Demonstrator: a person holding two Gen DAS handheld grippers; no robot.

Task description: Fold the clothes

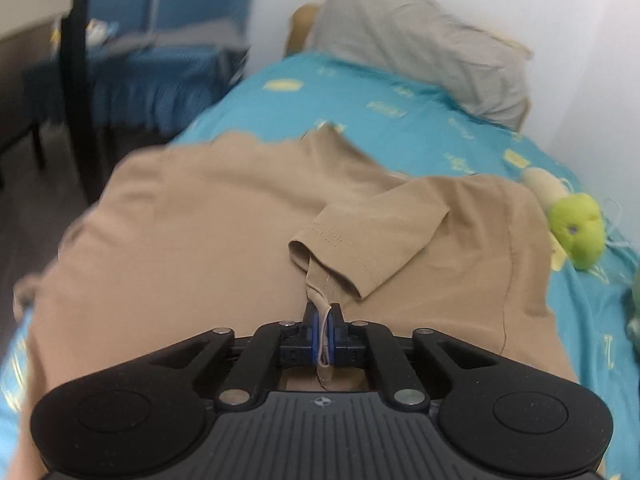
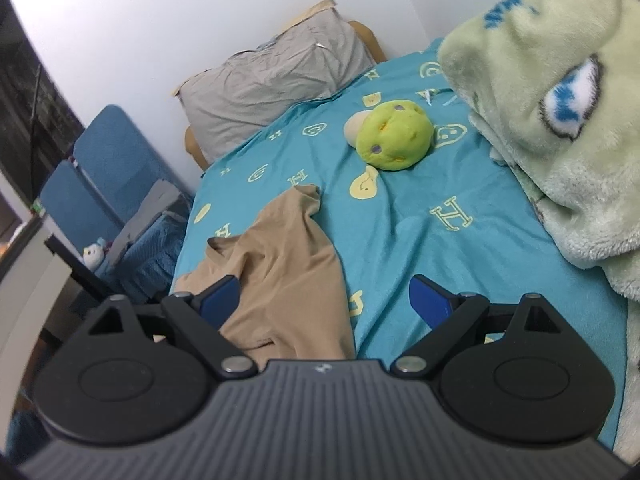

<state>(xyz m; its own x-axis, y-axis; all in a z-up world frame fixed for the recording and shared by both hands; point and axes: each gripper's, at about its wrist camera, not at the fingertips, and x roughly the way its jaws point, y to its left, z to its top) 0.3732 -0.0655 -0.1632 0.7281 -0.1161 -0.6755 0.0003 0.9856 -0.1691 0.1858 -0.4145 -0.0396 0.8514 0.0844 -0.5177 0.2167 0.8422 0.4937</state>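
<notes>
A soft tan knit T-shirt [image 1: 224, 216] is spread, lightly wrinkled, over the teal patterned bed sheet [image 1: 360, 92] toward the bed's left edge. A stitched sleeve hem is pinched between the closed jaws of the left gripper [image 1: 324, 320]. The right gripper [image 2: 324, 300] is held wide open above the shirt's edge; bare sheet lies ahead, up to a round green plush toy [image 2: 394, 136].

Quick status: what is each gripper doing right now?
Left gripper: closed, pinching a fold of the tan shirt.
Right gripper: open, holding nothing, above the shirt's edge and the bedsheet.
</notes>
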